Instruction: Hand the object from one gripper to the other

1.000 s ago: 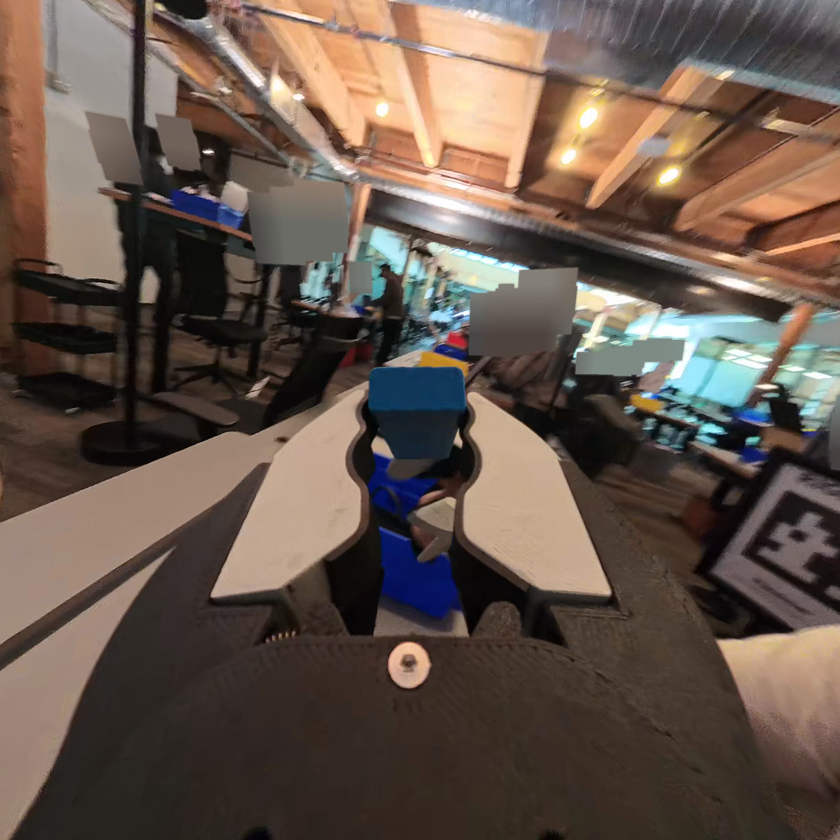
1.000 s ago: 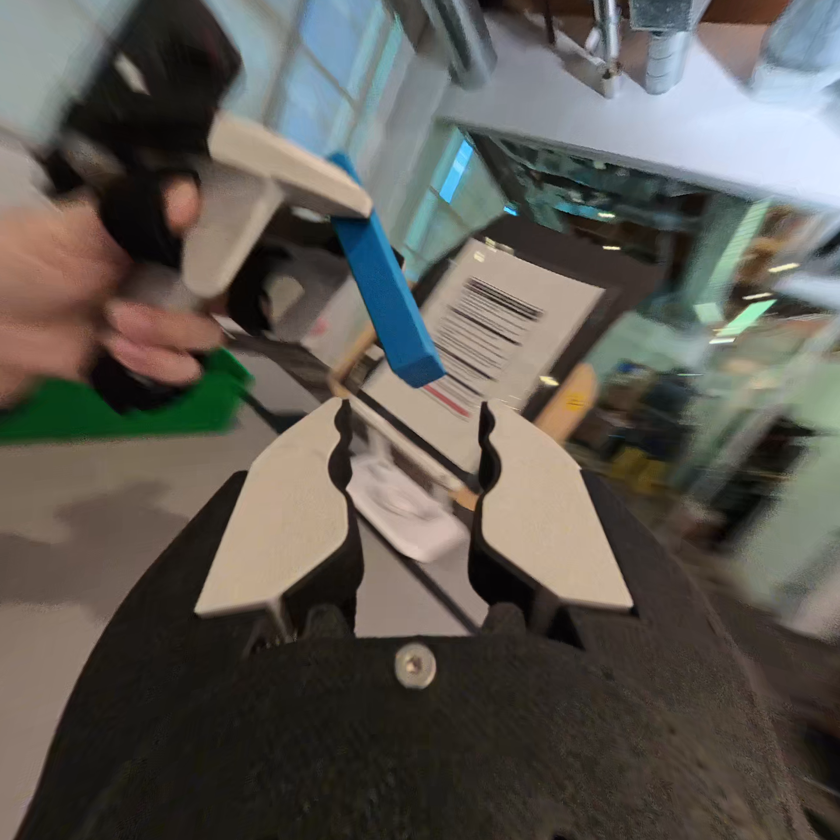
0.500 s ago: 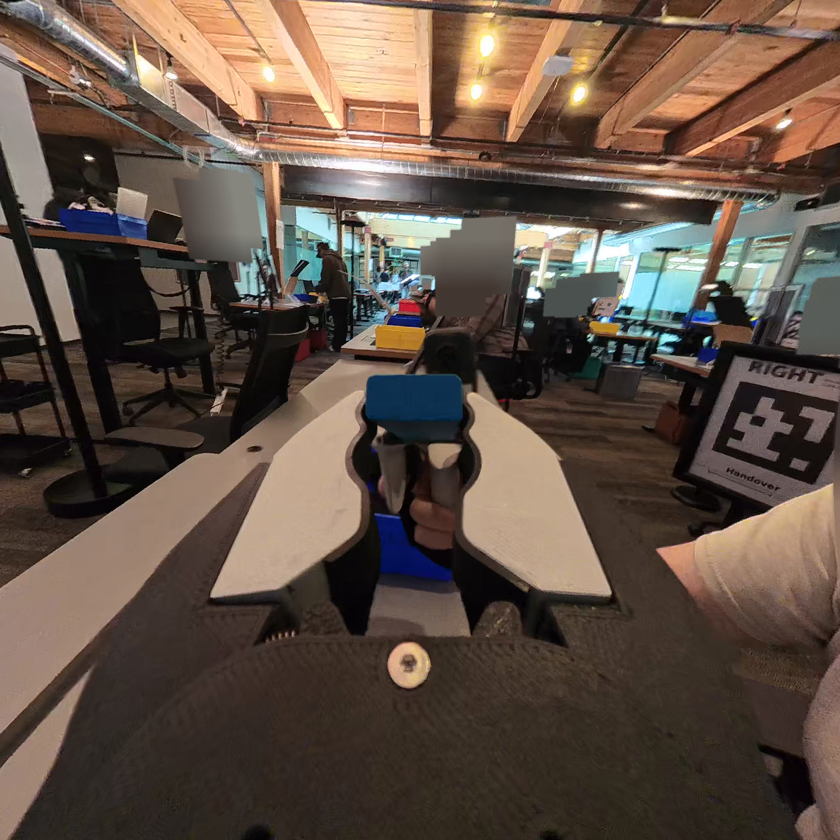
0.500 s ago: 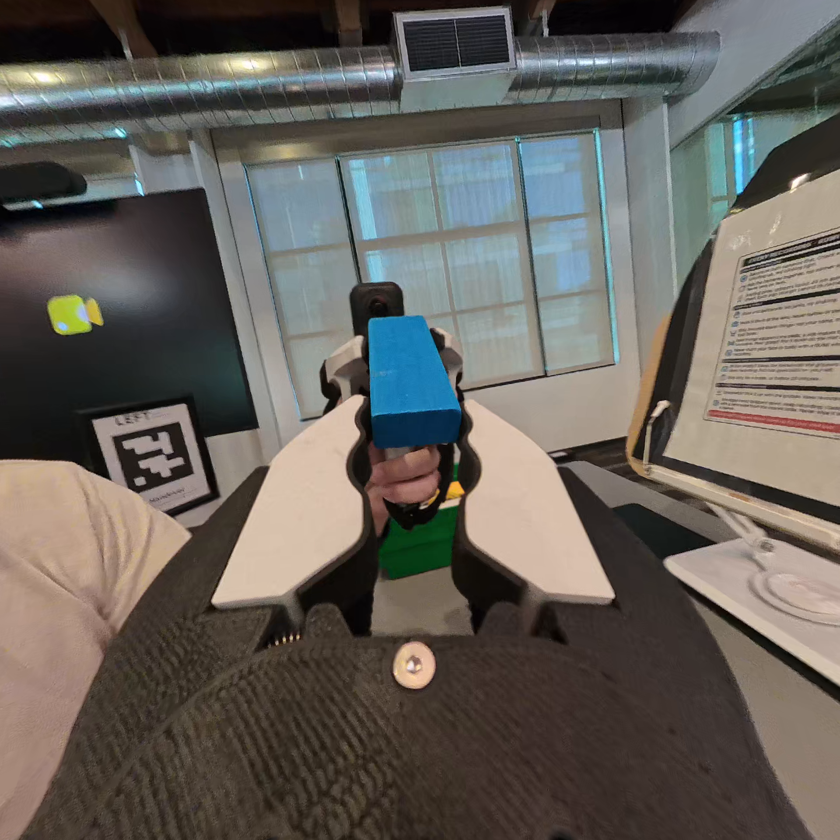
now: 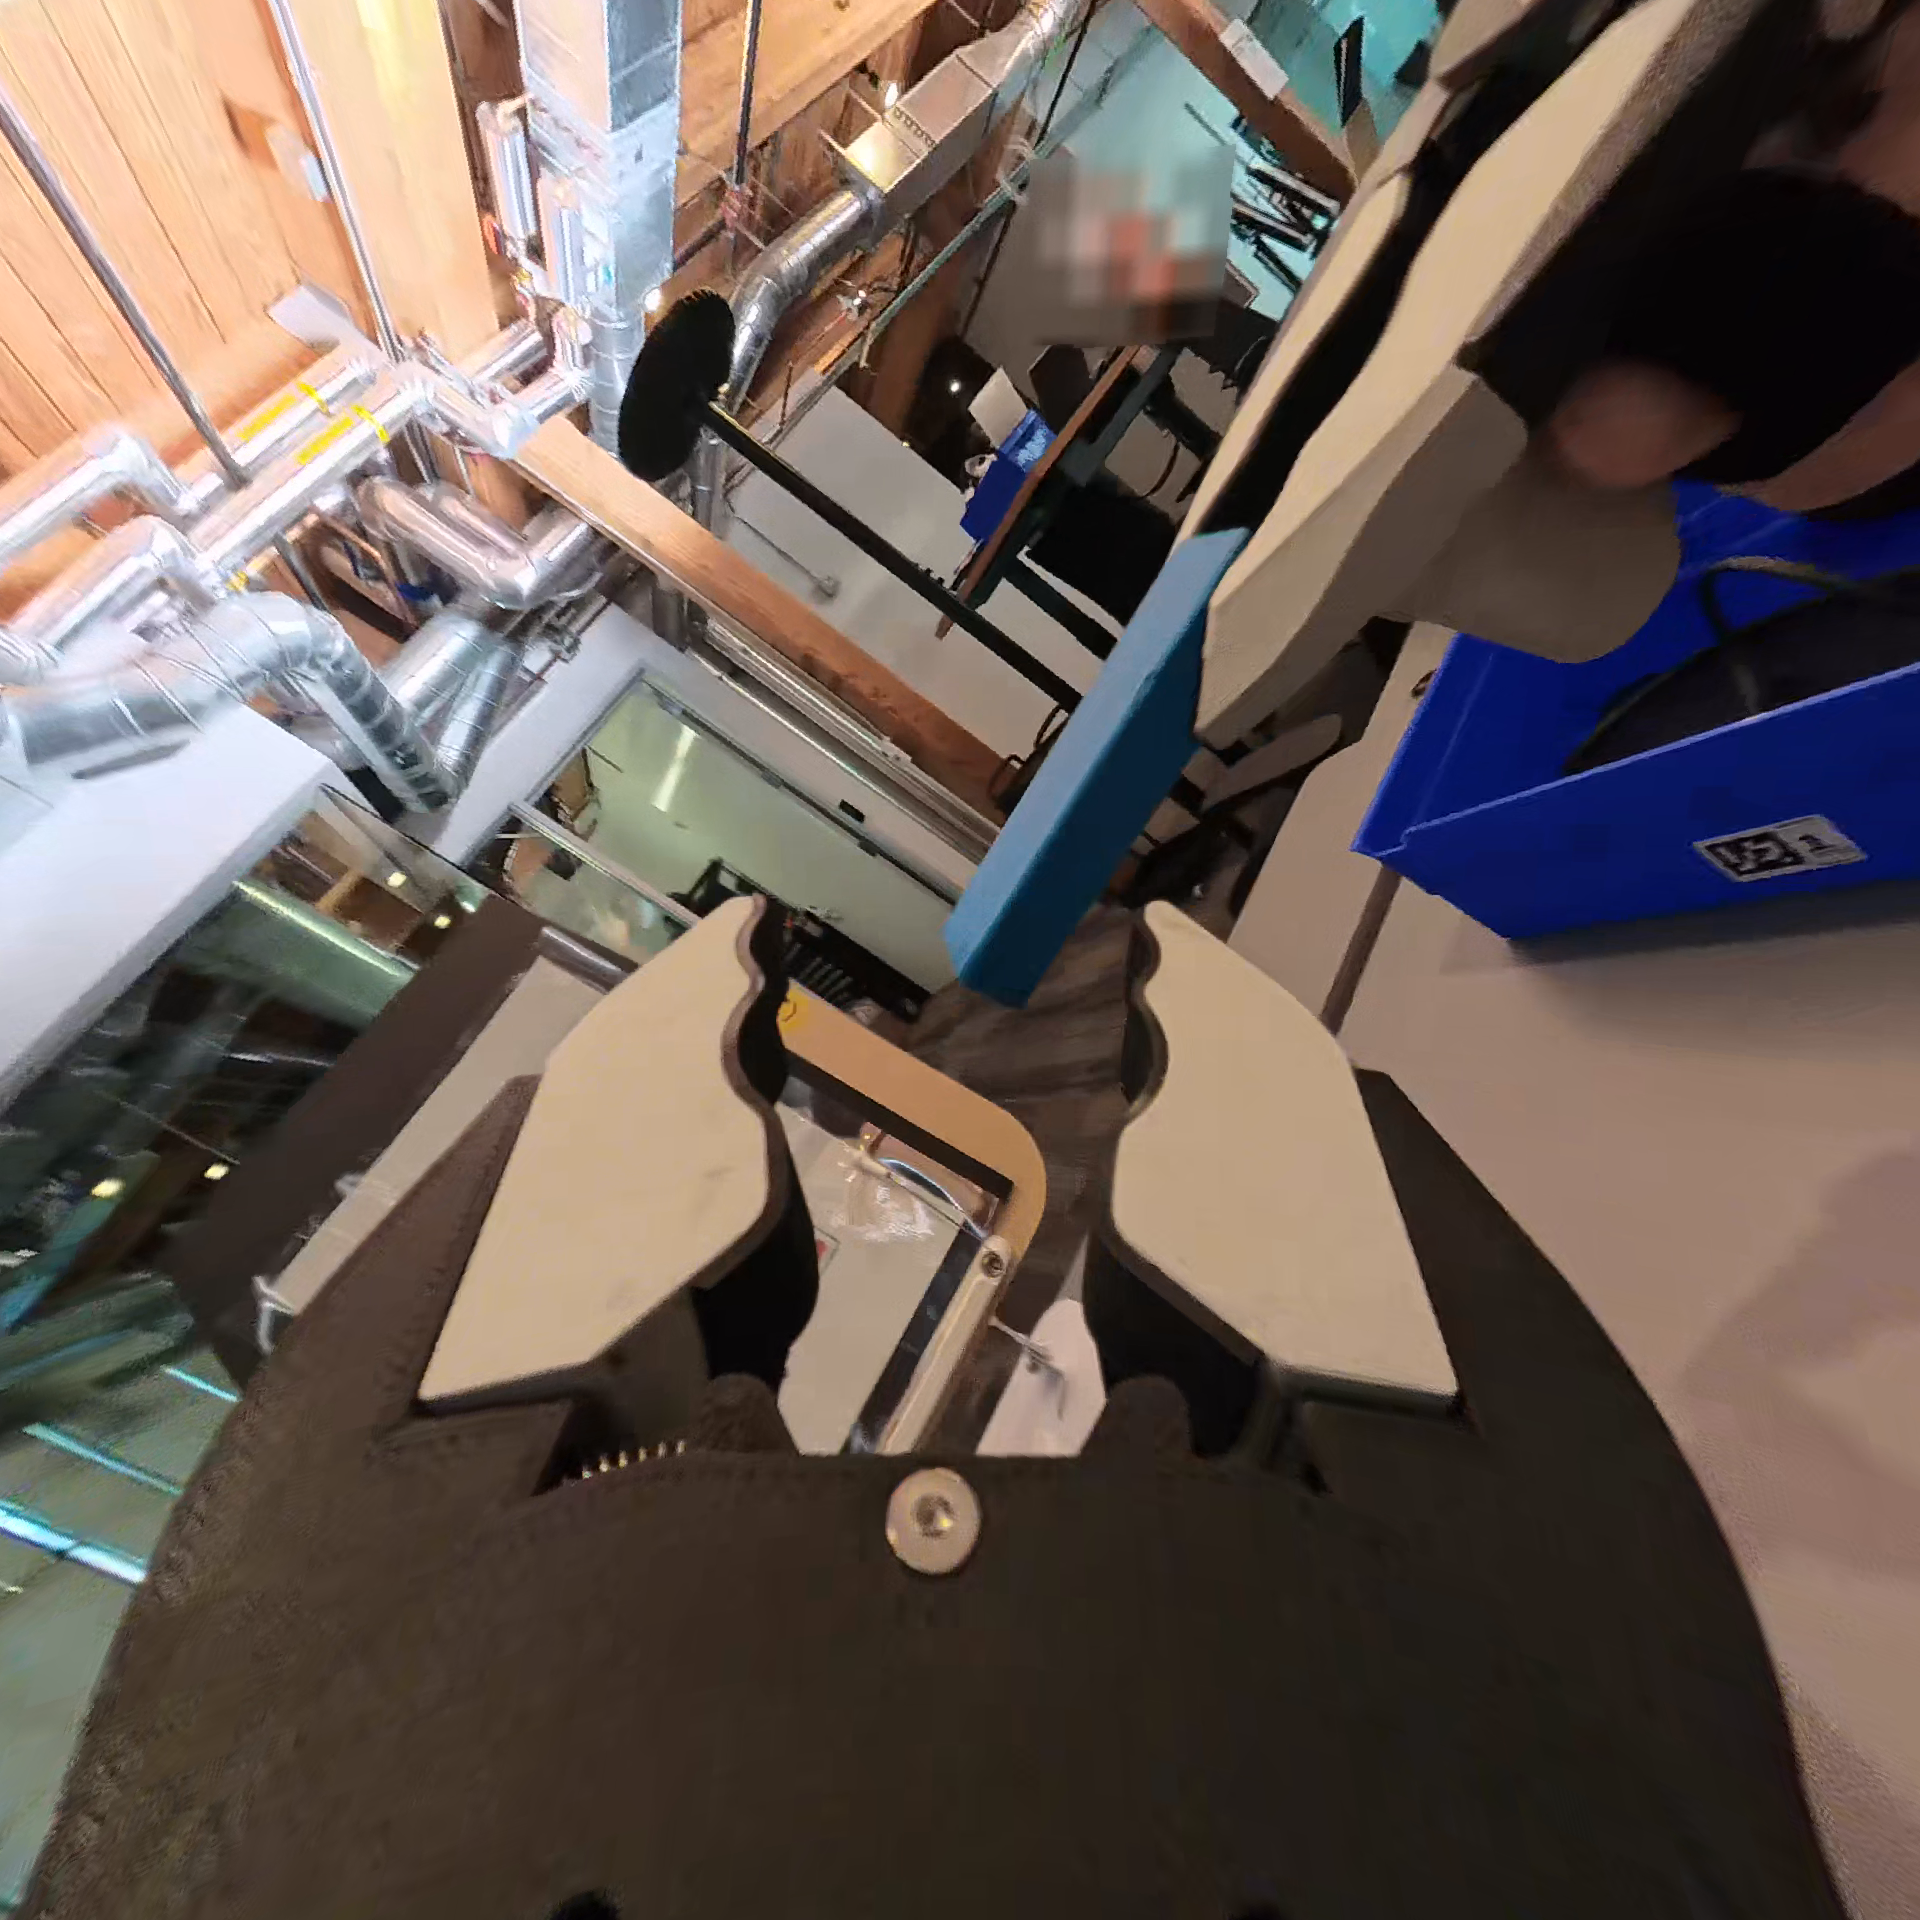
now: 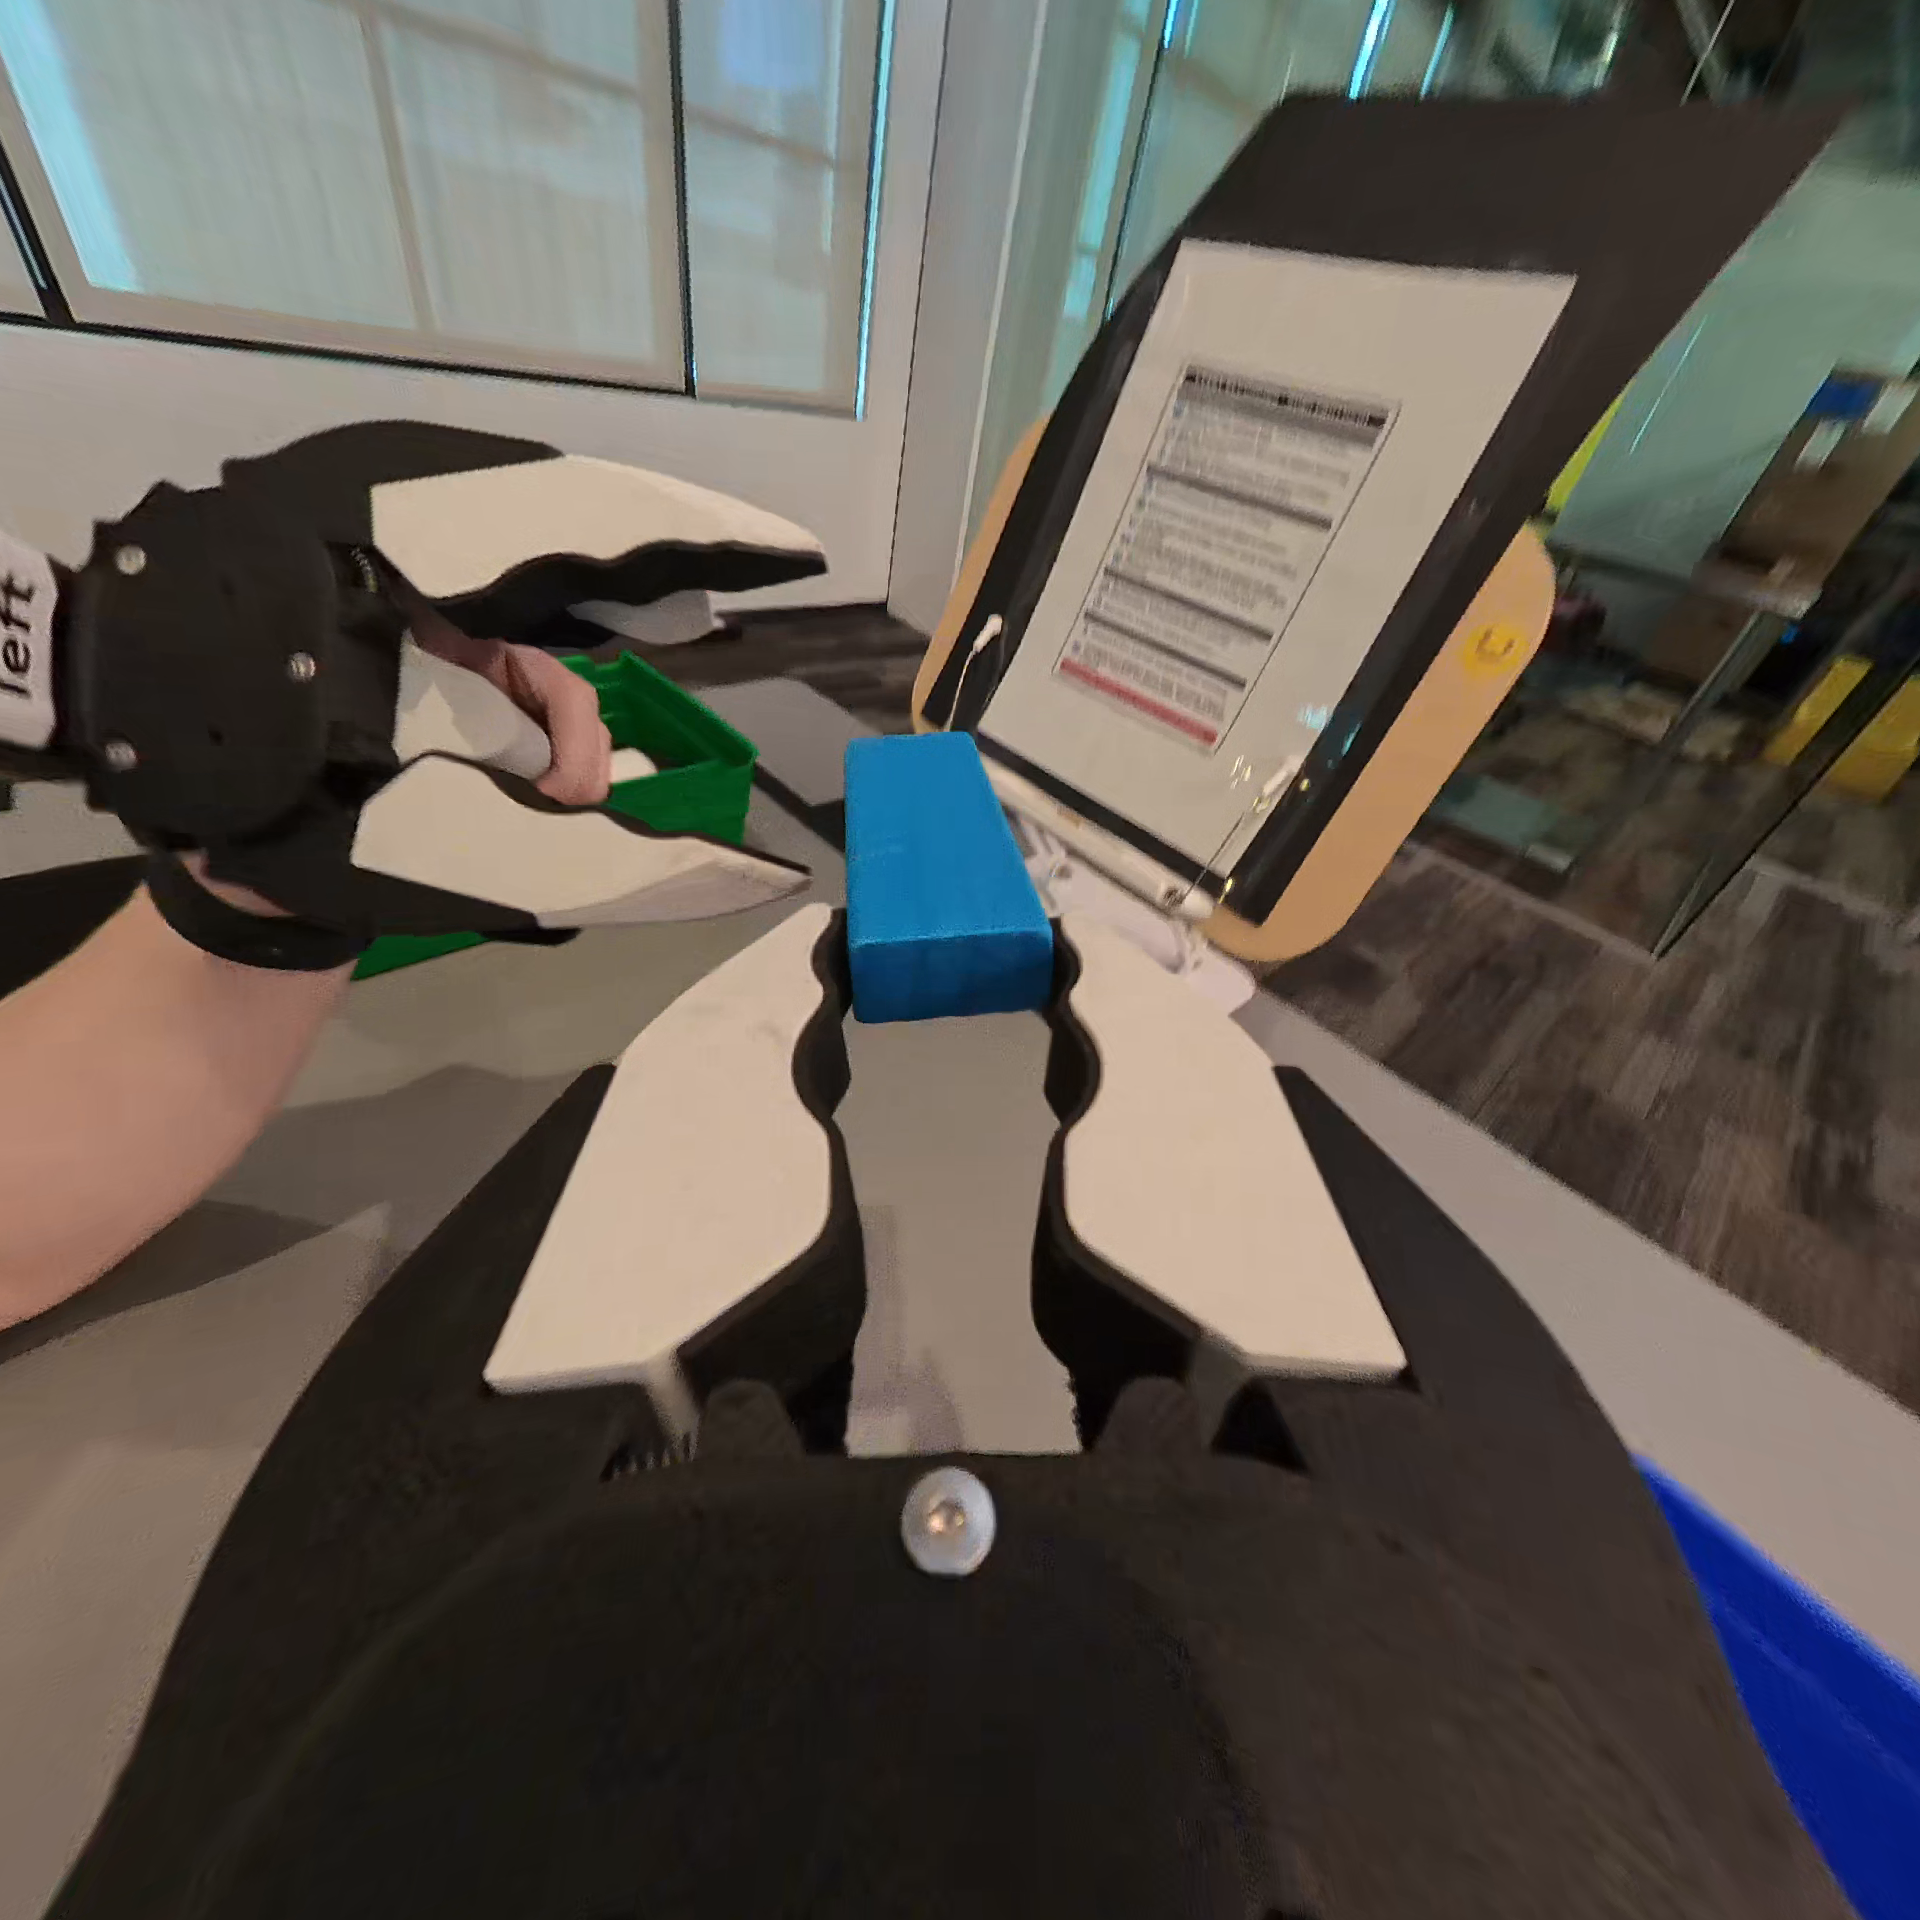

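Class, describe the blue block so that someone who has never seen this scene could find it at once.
Start at the tilted board with a printed sheet on the grey table. Just before it, the right gripper pinches a blue block between its fingers. It is the only solid blue bar, unlike the green bin.

Blue bin cut off at right edge

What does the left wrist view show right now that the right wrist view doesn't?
Only the left wrist view: ceiling ducts and most of a blue bin on the grey table. Only the right wrist view: a green bin, windows and a propped sheet of print. Both share the blue block, clamped in the right gripper, and the open, empty left gripper.
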Action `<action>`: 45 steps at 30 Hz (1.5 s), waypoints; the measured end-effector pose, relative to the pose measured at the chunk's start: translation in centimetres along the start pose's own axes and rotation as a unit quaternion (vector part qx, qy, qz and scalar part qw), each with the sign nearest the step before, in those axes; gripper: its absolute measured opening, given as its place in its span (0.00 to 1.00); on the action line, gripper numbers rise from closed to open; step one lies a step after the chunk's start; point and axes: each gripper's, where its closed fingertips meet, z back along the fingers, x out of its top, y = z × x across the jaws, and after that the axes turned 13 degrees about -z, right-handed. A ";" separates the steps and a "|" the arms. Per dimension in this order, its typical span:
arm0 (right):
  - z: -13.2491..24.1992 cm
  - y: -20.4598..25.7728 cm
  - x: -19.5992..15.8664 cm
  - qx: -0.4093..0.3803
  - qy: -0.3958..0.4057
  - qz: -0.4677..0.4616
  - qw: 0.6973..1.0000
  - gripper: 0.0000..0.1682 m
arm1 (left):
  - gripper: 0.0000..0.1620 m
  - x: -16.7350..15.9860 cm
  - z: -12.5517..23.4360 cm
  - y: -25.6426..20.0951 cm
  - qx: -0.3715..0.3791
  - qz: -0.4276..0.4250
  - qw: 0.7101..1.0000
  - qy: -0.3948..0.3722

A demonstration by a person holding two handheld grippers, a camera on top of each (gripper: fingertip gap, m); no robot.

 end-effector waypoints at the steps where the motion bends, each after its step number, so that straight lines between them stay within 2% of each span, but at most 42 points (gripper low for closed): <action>1: -0.1 0.0 -0.4 0.001 0.014 -0.016 1.000 0.21 | 0.37 -0.1 -0.3 -0.5 0.005 -0.024 1.000 0.003; 5: -0.7 0.1 -2.1 0.002 0.070 -0.068 0.995 0.21 | 0.25 -1.1 -1.6 -2.7 0.002 -0.108 0.994 0.026; 7: -0.9 0.0 -2.6 -0.006 0.082 -0.078 0.994 0.21 | 0.12 -1.3 -2.0 -4.1 -0.018 -0.122 0.992 0.022; 9: -0.8 -0.3 -2.6 -0.009 0.080 -0.079 0.994 0.21 | 0.10 -1.4 -2.2 -5.0 -0.032 -0.134 0.990 0.022; 12: -0.4 0.7 -1.1 0.030 0.036 -0.035 0.998 0.21 | 0.10 -0.8 -2.1 -4.6 -0.049 -0.060 0.997 0.006; 15: 1.0 2.1 0.9 0.063 -0.028 0.033 0.997 0.26 | 0.10 0.8 -1.5 -3.1 -0.071 0.081 0.993 -0.043; 17: 2.0 1.7 1.6 0.050 -0.058 0.091 0.993 0.33 | 0.10 2.6 -0.8 -3.1 -0.138 0.204 0.965 -0.089; 19: 2.5 1.3 1.7 0.051 -0.080 0.120 0.988 0.35 | 0.10 5.1 0.2 -3.5 -0.216 0.320 0.910 -0.149; 20: 2.5 1.5 1.7 0.073 -0.093 0.107 0.987 0.36 | 0.10 6.4 0.6 -3.7 -0.250 0.367 0.878 -0.177; 23: 3.0 2.9 2.7 0.191 -0.143 -0.007 0.971 0.32 | 0.10 8.1 0.6 -4.5 -0.304 0.449 0.815 -0.206; 25: 2.8 3.6 2.2 0.258 -0.119 -0.066 0.956 0.26 | 0.10 8.2 0.3 -5.4 -0.324 0.459 0.804 -0.196; 27: 2.9 4.1 1.5 0.309 -0.090 -0.095 0.942 0.11 | 0.10 7.8 0.0 -5.9 -0.330 0.458 0.805 -0.182; 30: 2.5 3.3 1.2 0.316 -0.068 -0.147 0.935 0.10 | 0.10 7.4 -0.3 -5.8 -0.334 0.483 0.790 -0.177; 31: 2.2 2.8 1.0 0.299 -0.062 -0.154 0.940 0.10 | 0.12 6.9 -0.5 -6.1 -0.334 0.480 0.795 -0.162; 33: 1.3 0.9 0.4 0.240 -0.049 -0.169 0.955 0.10 | 0.27 5.0 -0.9 -6.8 -0.329 0.436 0.830 -0.109; 34: 1.1 0.1 -0.1 0.222 -0.032 -0.182 0.957 0.10 | 0.32 3.8 -1.0 -6.5 -0.312 0.413 0.851 -0.085; 36: 0.9 -0.3 -1.7 0.222 0.023 -0.222 0.949 0.10 | 0.33 1.9 -1.0 -4.8 -0.250 0.354 0.899 -0.065; 39: 0.6 -0.6 -3.2 0.237 0.077 -0.310 0.918 0.10 | 0.42 1.7 0.2 -2.8 -0.162 0.201 0.963 -0.079; 41: 0.4 -0.9 -2.8 0.263 0.070 -0.383 0.883 0.10 | 0.49 2.4 0.7 -4.1 -0.167 0.120 0.976 -0.068; 43: 0.5 -0.9 -2.7 0.299 0.072 -0.436 0.846 0.10 | 0.66 3.0 0.4 -6.2 -0.207 0.102 0.972 -0.051; 45: 0.9 -0.6 -2.6 0.341 0.079 -0.469 0.811 0.10 | 0.75 3.5 -0.2 -7.7 -0.233 0.104 0.966 -0.050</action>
